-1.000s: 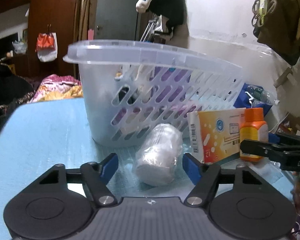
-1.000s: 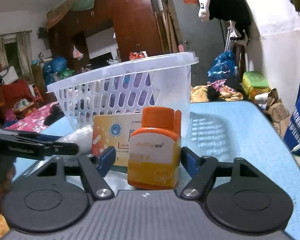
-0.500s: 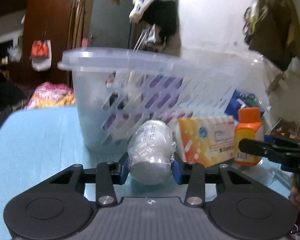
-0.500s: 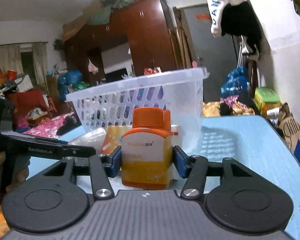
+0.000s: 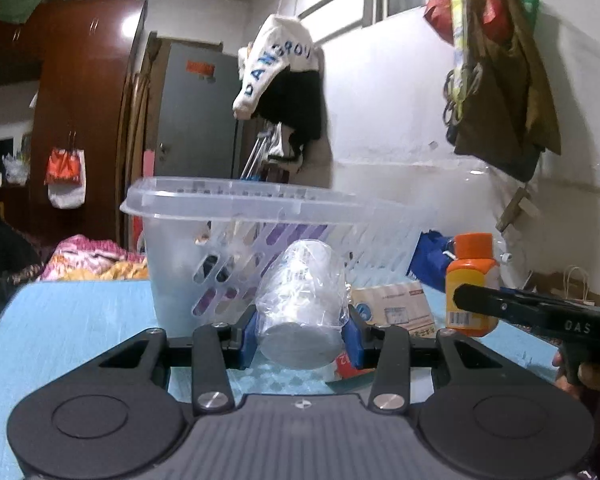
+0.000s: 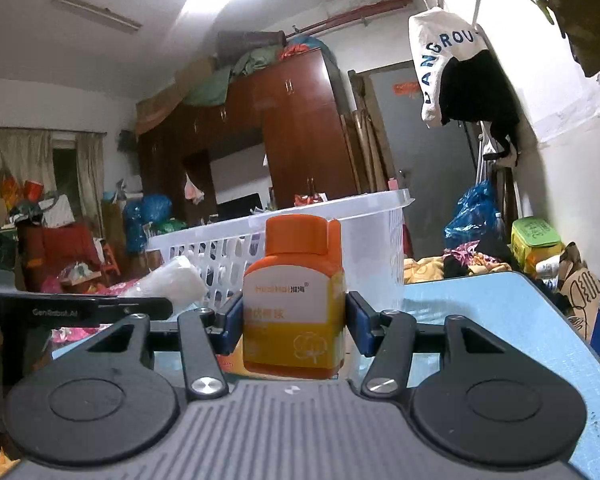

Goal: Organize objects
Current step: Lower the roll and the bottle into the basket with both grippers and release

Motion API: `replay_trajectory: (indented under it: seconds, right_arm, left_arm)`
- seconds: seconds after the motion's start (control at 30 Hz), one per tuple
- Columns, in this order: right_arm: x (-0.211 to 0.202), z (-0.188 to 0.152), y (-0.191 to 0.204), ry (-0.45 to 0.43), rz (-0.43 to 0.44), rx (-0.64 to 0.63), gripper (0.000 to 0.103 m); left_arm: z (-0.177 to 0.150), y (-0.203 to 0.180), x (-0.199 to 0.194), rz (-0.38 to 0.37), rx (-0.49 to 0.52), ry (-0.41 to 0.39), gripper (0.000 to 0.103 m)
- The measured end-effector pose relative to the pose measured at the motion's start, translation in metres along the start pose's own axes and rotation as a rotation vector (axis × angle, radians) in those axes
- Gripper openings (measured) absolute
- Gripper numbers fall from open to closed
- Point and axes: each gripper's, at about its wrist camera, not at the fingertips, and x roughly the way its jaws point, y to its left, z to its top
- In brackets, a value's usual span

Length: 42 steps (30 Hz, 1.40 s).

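Note:
My left gripper [image 5: 300, 338] is shut on a plastic-wrapped white roll [image 5: 302, 304] and holds it up in front of the clear plastic basket [image 5: 236, 204]. My right gripper [image 6: 294, 326] is shut on an orange-capped yellow bottle [image 6: 296, 296], lifted in front of the same basket [image 6: 380, 216]. The bottle [image 5: 472, 280] and the right gripper's side show at the right of the left wrist view. The roll [image 6: 172, 284] and the left gripper's side show at the left of the right wrist view.
An orange-and-white medicine box [image 5: 396, 306] lies on the blue table [image 5: 60, 332] beside the basket. The table's right edge [image 6: 572, 320] drops to bags and boxes on the floor. Clothes hang on the wall behind.
Both grippers closed, the left on the roll and the right on the bottle, then lifted them off the table. The basket now sits lower in both views.

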Motion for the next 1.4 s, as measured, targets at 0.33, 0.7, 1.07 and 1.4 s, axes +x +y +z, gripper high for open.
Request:
replay_trajectory:
  seconds: [0.33, 0.7, 1.07, 1.4]
  right_arm:
    - [-0.002, -0.003, 0.002, -0.027, -0.037, 0.008, 0.057]
    - [0.014, 0.098, 0.005, -0.011, -0.136, -0.041, 0.057]
    - [0.138, 0.137, -0.026, 0.358, -0.138, 0.001, 0.057]
    - [0.137, 0.119, -0.017, 0.409, -0.131, -0.018, 0.084]
  left_arm:
    - [0.003, -0.008, -0.002, -0.021, 0.031, -0.023, 0.046]
    - [0.106, -0.011, -0.031, 0.092, 0.000, -0.205, 0.046]
    - [0.147, 0.020, 0.094, 0.292, -0.095, 0.168, 0.046]
    - [0.137, 0.036, 0.095, 0.250, -0.102, 0.169, 0.081]
